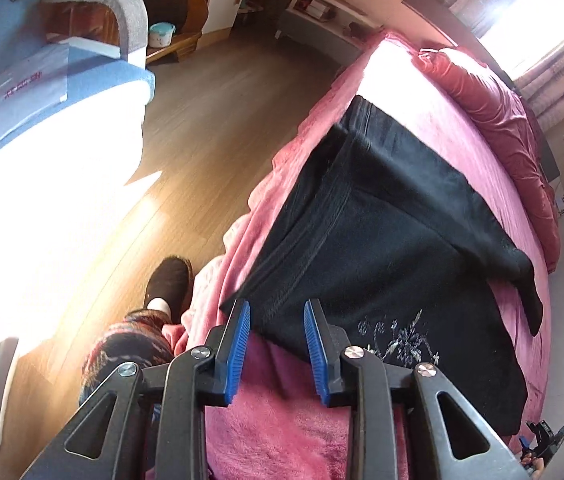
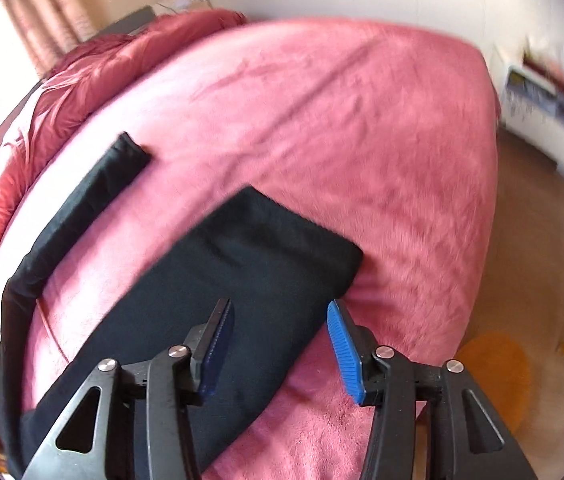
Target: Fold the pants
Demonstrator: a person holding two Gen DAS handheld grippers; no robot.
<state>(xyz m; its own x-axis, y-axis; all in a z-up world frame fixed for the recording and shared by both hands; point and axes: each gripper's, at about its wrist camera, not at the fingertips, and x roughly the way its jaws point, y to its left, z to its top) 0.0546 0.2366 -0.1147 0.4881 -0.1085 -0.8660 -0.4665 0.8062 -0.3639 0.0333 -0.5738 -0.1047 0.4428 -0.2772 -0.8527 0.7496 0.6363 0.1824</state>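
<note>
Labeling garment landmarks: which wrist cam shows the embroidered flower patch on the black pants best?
Left wrist. The silver flower embroidery sits on the pants just beyond the open left gripper, sharp and unobstructed. The right wrist view shows only plain, motion-blurred black fabric; no embroidery is visible there.
</note>
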